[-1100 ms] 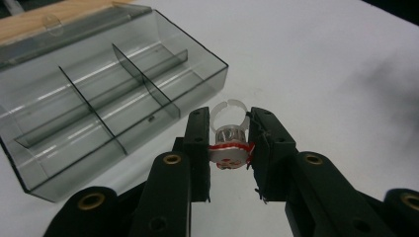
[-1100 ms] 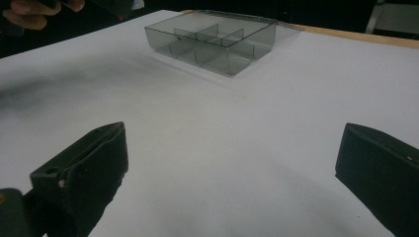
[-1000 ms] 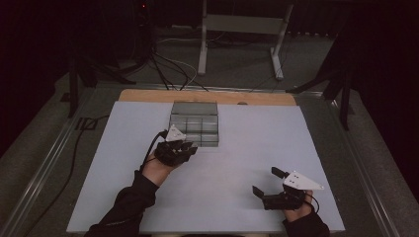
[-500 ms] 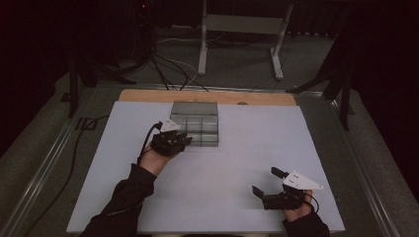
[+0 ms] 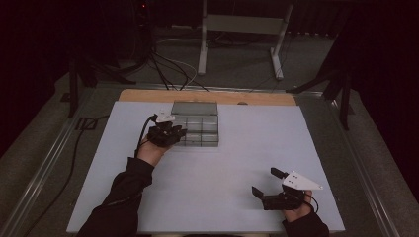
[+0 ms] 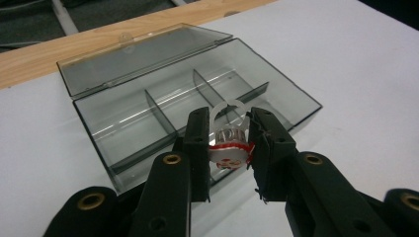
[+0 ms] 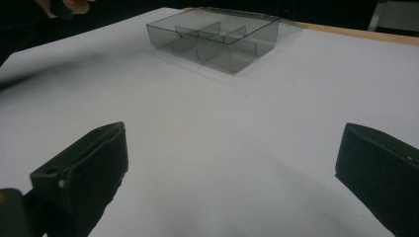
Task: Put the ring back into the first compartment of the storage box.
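A smoky clear plastic box (image 5: 197,129) with its lid (image 6: 138,57) folded back and several compartments sits at the far middle of the white table. My left gripper (image 5: 177,133) hangs at the box's near left corner, shut on a small clear piece with a red rim and a white ring tab (image 6: 228,143), held over the box's front edge. The box (image 6: 197,103) lies just beyond the jaws. My right gripper (image 5: 269,183) rests near the table's front right, open, nothing between its jaws. From there the box (image 7: 217,37) stands far off.
The white table top (image 5: 222,163) has a wooden strip (image 5: 148,95) along its far edge. Cables and a metal stand's legs (image 5: 237,44) lie on the dark floor behind. A metal rail (image 5: 49,163) runs along the table's left side.
My left gripper has moved forward and to the right with the small piece, up to the box's near left corner. The right gripper has stayed put.
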`<action>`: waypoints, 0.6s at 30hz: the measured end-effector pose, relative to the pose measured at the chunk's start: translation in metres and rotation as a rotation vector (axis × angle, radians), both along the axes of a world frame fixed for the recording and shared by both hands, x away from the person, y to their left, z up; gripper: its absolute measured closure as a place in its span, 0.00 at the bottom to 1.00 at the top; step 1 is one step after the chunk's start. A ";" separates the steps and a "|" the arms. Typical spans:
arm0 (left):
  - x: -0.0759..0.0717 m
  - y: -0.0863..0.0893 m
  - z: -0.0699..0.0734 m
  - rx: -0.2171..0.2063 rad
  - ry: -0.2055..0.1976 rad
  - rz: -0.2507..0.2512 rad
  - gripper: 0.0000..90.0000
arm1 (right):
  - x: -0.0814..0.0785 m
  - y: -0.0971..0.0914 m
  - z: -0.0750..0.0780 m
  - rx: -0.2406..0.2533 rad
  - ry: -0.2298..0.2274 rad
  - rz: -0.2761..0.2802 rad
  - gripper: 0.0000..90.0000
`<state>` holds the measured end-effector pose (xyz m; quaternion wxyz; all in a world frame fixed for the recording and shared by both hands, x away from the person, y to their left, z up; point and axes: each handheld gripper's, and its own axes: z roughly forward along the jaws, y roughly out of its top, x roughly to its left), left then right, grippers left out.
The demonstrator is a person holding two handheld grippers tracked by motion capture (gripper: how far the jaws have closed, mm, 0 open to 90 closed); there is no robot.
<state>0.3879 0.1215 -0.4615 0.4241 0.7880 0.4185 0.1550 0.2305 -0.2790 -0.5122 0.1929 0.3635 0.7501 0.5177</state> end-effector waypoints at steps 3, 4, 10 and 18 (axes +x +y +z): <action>0.007 0.001 -0.001 -0.004 0.005 0.005 0.80 | 0.000 0.000 0.000 -0.001 0.000 -0.002 0.00; 0.009 0.001 -0.002 -0.003 0.006 0.008 0.80 | 0.000 0.000 0.000 -0.001 0.000 -0.003 0.00; 0.018 0.002 -0.005 -0.010 0.004 0.013 0.80 | 0.000 0.001 -0.001 -0.004 0.005 -0.003 0.00; 0.033 0.008 -0.007 -0.016 0.016 0.042 0.80 | 0.000 0.001 -0.001 -0.003 0.007 -0.005 0.00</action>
